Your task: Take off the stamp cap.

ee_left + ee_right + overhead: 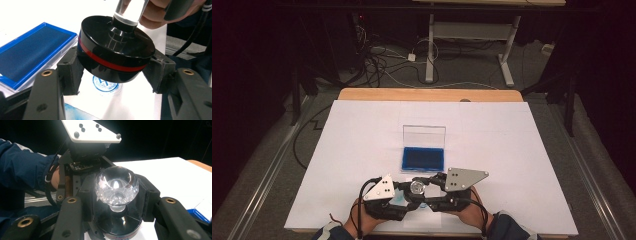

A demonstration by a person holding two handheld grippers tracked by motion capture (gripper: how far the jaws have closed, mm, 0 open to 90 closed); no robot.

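Risk of a smeared stamp print

Paper sheet (362,150): ink pad (422,159) at my twelve o'clock. Stamp (113,50): I hold it lifted over blue print (105,84). Left gripper (112,72) clamps its base, right gripper (116,195) its crystal knob (116,185). Opposed pulls could tilt it, smudging.

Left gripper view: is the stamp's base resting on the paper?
No. The stamp is held clear of the paper, with a blue round print visible beneath it.

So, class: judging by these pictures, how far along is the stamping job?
Done: one round blue print is already on the paper, and the ink pad lies open. In hand: the left hand-held gripper clamps the stamp's black base just above that print; the right hand-held gripper holds its crystal knob. Left: setting the stamp down.
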